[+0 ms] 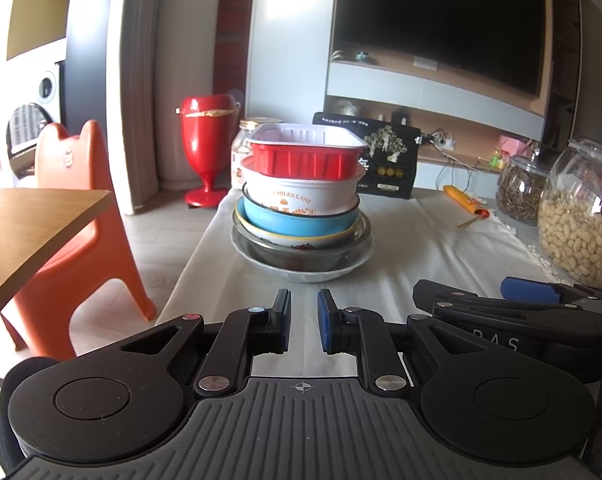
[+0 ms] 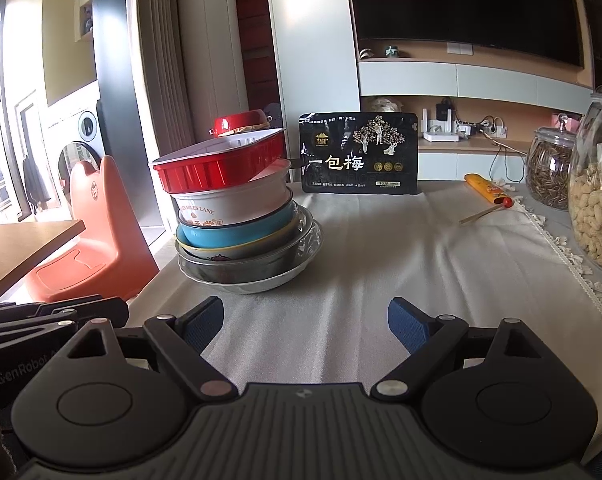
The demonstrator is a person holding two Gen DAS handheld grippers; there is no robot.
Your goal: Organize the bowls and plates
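One stack of dishes (image 1: pixel 301 216) mid-frame on the white cloth (image 2: pixel 381 248), red tray (image 2: pixel 221 164) tilted on top. Left gripper (image 1: pixel 303 320) narrow, empty; right gripper (image 2: pixel 306 324) wide, empty.

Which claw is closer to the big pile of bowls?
Left, though only slightly. The left claw sits straight in front of the bowl pile, nearly shut and empty. The right claw waits open, off to the pile's right side.

Stack of bowls (image 2: pixel 241 216) left of centre on the cloth-covered worktop (image 2: pixel 381 248), red tray (image 2: pixel 221 168) tilted on top. Right tongs (image 2: pixel 305 316) at the bottom, spread wide, empty. Black pouch (image 2: pixel 359 152) standing behind.
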